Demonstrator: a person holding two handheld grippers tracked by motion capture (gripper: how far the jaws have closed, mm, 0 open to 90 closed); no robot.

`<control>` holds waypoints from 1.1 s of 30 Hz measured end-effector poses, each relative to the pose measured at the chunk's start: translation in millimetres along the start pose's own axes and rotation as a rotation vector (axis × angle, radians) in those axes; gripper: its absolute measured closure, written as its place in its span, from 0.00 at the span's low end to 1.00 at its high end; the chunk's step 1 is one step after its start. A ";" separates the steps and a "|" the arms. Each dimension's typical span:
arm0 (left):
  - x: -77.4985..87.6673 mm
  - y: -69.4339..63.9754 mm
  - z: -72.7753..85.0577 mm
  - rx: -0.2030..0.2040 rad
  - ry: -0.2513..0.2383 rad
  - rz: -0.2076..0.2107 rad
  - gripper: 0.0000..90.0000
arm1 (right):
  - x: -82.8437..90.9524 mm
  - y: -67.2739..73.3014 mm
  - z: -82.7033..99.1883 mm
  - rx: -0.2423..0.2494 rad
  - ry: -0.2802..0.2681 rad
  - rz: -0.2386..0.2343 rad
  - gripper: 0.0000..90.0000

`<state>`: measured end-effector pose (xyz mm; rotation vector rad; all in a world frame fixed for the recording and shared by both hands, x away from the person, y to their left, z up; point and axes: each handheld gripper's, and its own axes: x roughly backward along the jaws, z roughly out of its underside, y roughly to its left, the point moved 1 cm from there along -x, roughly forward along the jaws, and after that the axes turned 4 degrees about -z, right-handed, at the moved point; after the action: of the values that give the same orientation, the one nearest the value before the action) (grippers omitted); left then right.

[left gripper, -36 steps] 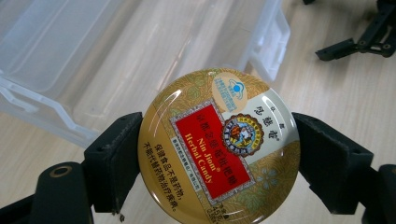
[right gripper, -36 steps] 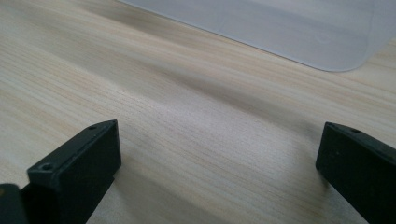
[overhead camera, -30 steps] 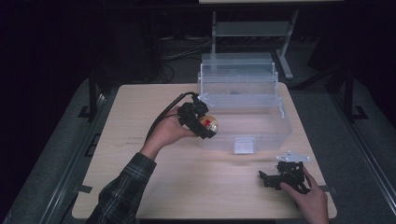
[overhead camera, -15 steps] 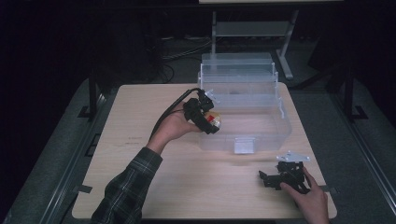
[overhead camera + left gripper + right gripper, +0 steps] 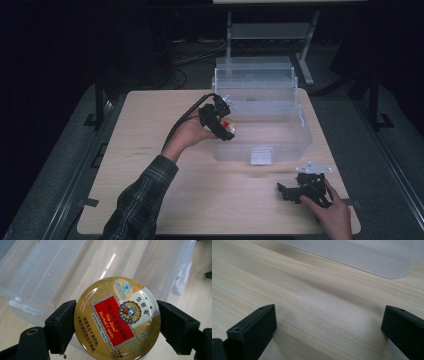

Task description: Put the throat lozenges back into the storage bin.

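My left gripper (image 5: 226, 126) is clamped on a round gold candy tin (image 5: 117, 319), jaws pressing its rim on both sides, red label w/ "Nin Jiom Herbal Candy" facing the cam. I hold it up at the left front corner of the clear plastic bin (image 5: 280, 142), tin over the bin's edge. Bin's lid stands open at the back. My right gripper (image 5: 292, 191) rests low on the wood table (image 5: 150, 150) near the front right corner, jaws spread wide apart, nothing btwn them, bin's lower edge (image 5: 352, 255) ahead of it.
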<state>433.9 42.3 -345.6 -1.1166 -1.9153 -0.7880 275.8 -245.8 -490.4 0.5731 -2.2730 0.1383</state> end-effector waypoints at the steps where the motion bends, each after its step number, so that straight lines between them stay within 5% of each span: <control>1: -0.7 0.6 0.1 0.001 0.000 0.001 0.22 | 0.0 0.0 0.0 0.000 0.000 0.000 0.00; 14: -6.8 3.0 0.9 0.000 0.013 0.006 0.21 | -0.1 -0.2 0.0 0.002 -0.001 -0.001 0.00; 33: 6.5 5.8 11.9 0.026 -0.047 0.015 0.21 | 0.0 0.1 0.0 -0.001 0.001 -0.002 0.00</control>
<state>433.4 57.1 -345.5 -1.1411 -1.9483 -0.7329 275.8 -245.7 -490.4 0.5744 -2.2716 0.1360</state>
